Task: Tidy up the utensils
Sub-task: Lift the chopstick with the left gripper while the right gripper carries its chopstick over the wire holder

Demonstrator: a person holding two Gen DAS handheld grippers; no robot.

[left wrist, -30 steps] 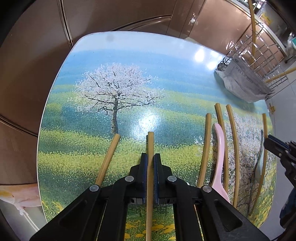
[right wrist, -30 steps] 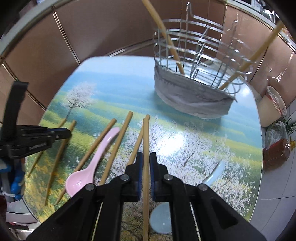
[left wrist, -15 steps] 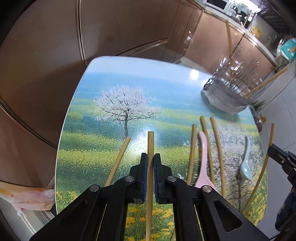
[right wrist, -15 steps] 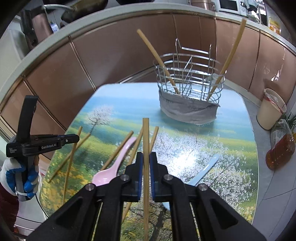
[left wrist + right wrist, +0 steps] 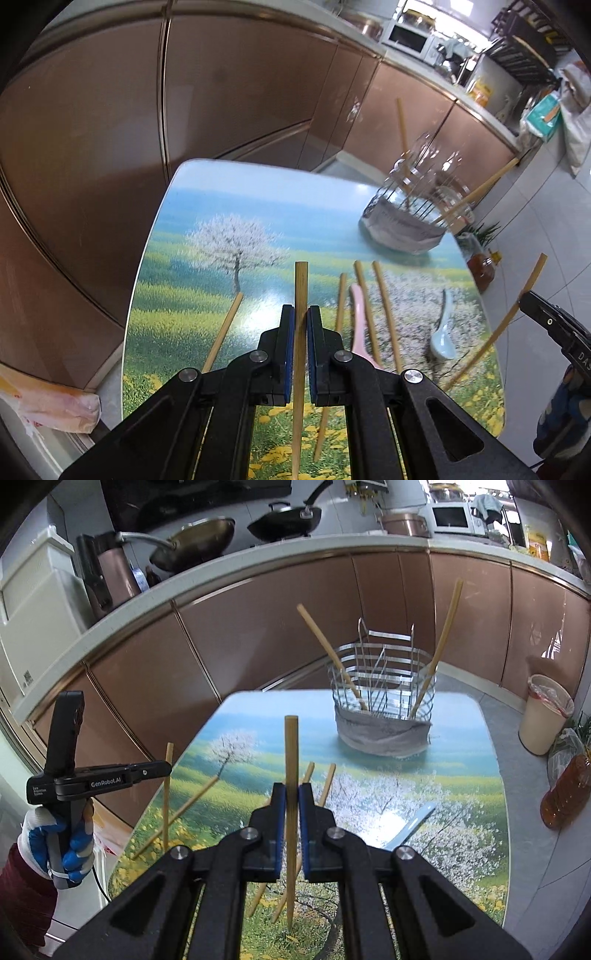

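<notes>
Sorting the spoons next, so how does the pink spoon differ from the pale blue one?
The pink spoon lies among the loose chopsticks; the pale blue spoon lies apart from them, nearer the table's right edge. The pink spoon's bowl is hidden behind the left claw; the pale blue spoon's bowl shows. Both lie flat, handles pointing towards the wire basket.

You have bright daylight in both views. On the glossy bench (image 5: 192,229) you see white glare patches, one just ahead of the jaws. The wire basket (image 5: 413,206) looks smeared by motion blur in the left view. The fisheye bends the cabinet fronts (image 5: 280,627), and the corners go black.
</notes>
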